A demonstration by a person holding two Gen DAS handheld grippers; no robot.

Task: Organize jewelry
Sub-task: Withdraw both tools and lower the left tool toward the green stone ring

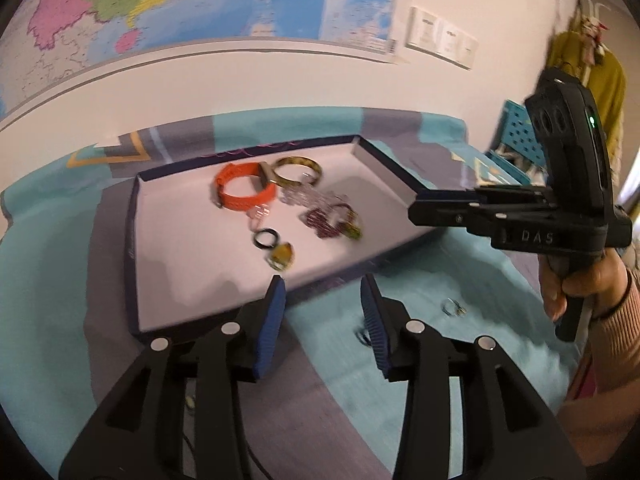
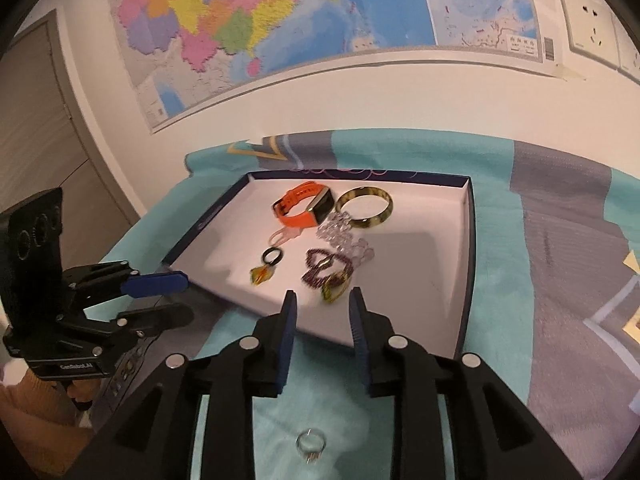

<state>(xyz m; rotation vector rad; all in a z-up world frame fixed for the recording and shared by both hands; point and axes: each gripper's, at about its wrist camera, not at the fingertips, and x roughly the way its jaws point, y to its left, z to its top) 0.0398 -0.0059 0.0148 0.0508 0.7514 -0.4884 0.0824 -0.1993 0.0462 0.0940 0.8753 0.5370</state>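
Left wrist view: looks steeply down from near left corner of shallow white tray with dark blue rim (image 1: 136,248), close. Right wrist view: faces tray's (image 2: 466,240) near right edge. Both face colourful wall map (image 1: 160,0); each catches other gripper at frame edge.

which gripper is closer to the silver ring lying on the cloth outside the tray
Right. The right gripper hangs almost directly above the silver ring; the left gripper sits off to its left by the tray's corner.

Right gripper (image 2: 322,304) empty, jaws apart; silver ring (image 2: 310,445) below; tray (image 2: 466,280) ahead.
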